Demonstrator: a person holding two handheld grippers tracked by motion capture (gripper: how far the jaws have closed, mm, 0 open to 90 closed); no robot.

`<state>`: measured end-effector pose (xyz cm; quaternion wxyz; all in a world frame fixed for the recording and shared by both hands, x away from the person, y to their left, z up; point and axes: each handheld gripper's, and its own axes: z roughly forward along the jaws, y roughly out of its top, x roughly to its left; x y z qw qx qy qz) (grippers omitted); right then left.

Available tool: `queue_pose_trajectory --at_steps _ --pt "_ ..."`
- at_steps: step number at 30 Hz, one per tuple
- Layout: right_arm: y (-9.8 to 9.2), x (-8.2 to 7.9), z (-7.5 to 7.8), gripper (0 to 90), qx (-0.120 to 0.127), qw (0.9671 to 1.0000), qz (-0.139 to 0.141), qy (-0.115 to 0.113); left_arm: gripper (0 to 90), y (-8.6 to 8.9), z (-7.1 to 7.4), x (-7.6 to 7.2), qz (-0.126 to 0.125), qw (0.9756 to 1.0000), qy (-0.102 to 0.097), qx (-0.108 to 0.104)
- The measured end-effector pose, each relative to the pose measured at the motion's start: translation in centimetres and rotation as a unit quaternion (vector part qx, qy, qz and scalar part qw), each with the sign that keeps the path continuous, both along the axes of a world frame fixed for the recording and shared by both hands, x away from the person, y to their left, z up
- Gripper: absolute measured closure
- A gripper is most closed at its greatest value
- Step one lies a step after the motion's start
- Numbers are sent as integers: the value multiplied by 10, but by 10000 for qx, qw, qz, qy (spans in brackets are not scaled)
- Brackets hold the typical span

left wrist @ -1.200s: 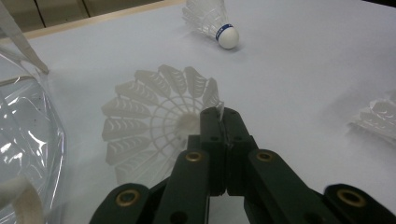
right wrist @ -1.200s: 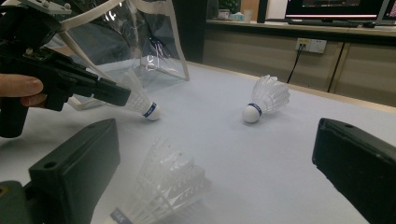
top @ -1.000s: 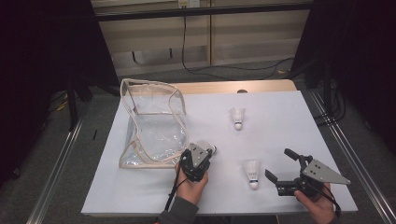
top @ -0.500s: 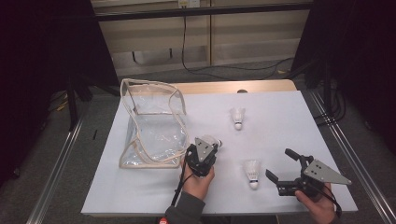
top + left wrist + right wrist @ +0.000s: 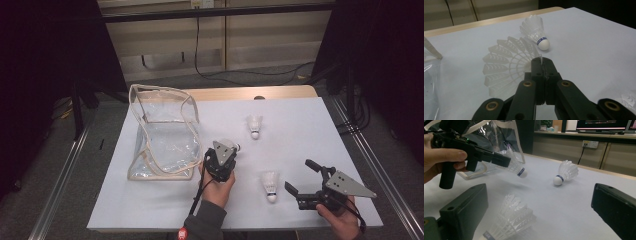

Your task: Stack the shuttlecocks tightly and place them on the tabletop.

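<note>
From the high view, a white table (image 5: 150,210) with a wooden far edge stood in a dim room, with pale wall panels and a dangling cable behind it. A clear bag (image 5: 162,132) lay at its left. The left gripper (image 5: 223,156) hovered just beside the bag, its jaws pinched on the feather rim of a held shuttlecock (image 5: 234,148), mostly hidden by the gripper's plate. Two more lay on the table: a far shuttlecock (image 5: 255,125) and a near shuttlecock (image 5: 270,183), the latter just left of the right gripper (image 5: 300,176), whose jaws stood wide apart around nothing.

In the left gripper view, the jaws met on the skirt's thin edge; the held shuttlecock's (image 5: 509,66) cork was hidden behind its skirt.

In the right gripper view, the near shuttlecock (image 5: 512,220) lay blurred between the spread jaws, its cork cut off below. Monitors showed on a counter behind.
</note>
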<state>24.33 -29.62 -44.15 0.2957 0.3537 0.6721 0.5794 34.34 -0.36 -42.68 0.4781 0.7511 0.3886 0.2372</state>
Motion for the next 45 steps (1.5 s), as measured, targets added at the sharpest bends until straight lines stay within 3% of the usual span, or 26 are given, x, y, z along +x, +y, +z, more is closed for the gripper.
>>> queue_pose_trajectory --at_steps 11,25,31,45 --pt "0 0 0 3 18 10000 -4 22 876 -8 -1 14 249 9997 -33 7" --pt "-2 0 -1 3 52 10000 1 37 869 -18 -4 33 262 9996 93 -21" --pt "-3 1 -1 3 59 10000 -7 46 886 -23 -4 38 255 9996 68 55" --pt "-3 1 -1 3 77 10000 -5 42 888 -17 1 51 522 9981 -117 300"
